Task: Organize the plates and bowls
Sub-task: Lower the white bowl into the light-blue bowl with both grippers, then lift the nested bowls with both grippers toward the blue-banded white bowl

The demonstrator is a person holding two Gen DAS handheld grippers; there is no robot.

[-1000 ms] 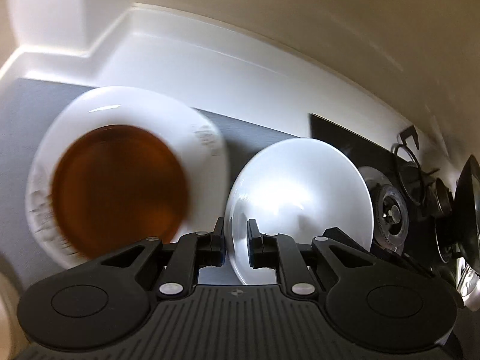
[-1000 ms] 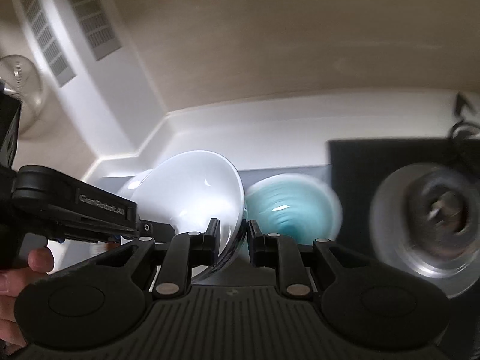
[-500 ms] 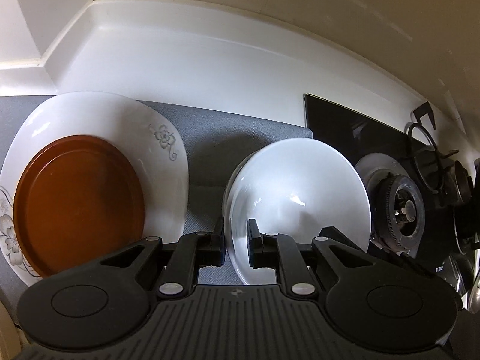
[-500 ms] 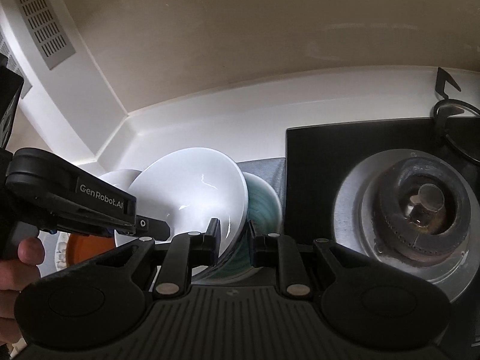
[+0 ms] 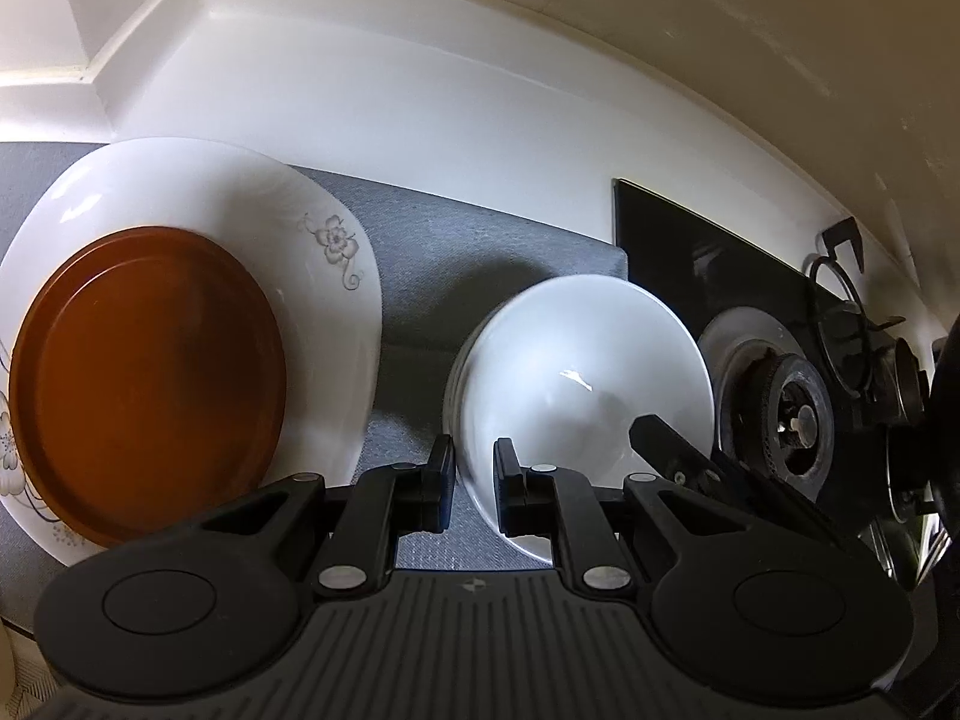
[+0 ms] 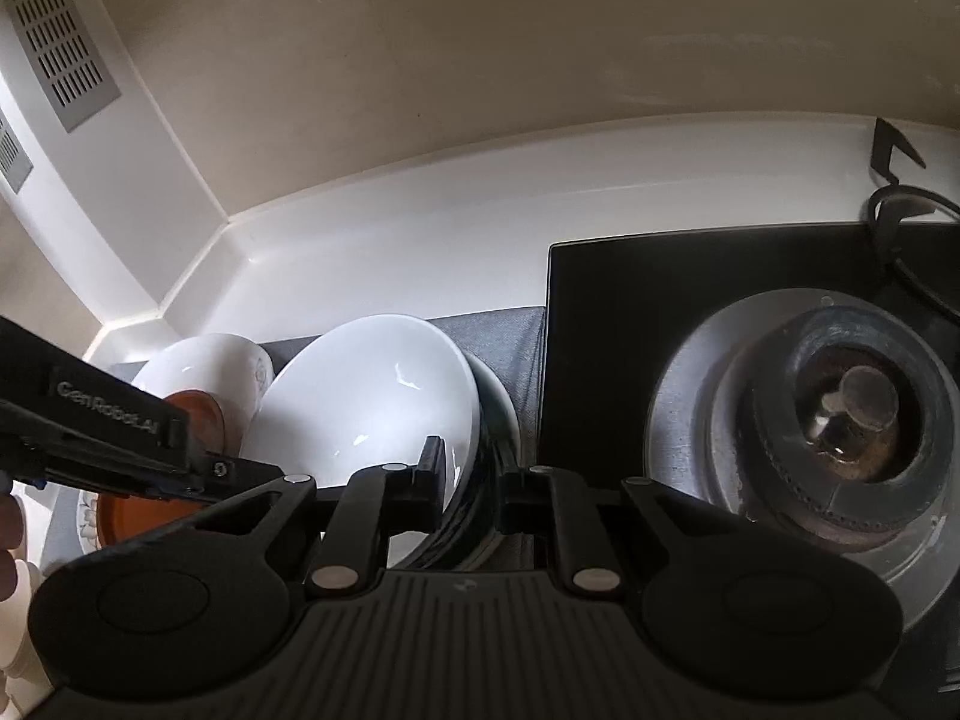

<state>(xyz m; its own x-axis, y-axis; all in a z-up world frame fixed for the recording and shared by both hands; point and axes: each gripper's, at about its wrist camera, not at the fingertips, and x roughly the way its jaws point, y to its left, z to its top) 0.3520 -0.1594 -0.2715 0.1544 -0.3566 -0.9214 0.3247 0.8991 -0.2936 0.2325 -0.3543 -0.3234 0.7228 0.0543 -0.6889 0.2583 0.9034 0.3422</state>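
Note:
A white bowl sits nested in a teal-lined bowl on the grey mat. My left gripper is shut on the white bowl's left rim. My right gripper grips its right rim, and the bowl also shows in the right wrist view. To the left, a brown plate lies on a white flowered plate. Both show small in the right wrist view, the brown plate partly behind the left gripper's body.
A black gas hob with a burner lies right of the mat. The white backsplash runs behind. Pan supports and dark cookware stand at the far right.
The white bowl has come down into the teal-lined bowl, which now shows only as a sliver. Both grippers moved right and lower with it; the plates shifted left in view.

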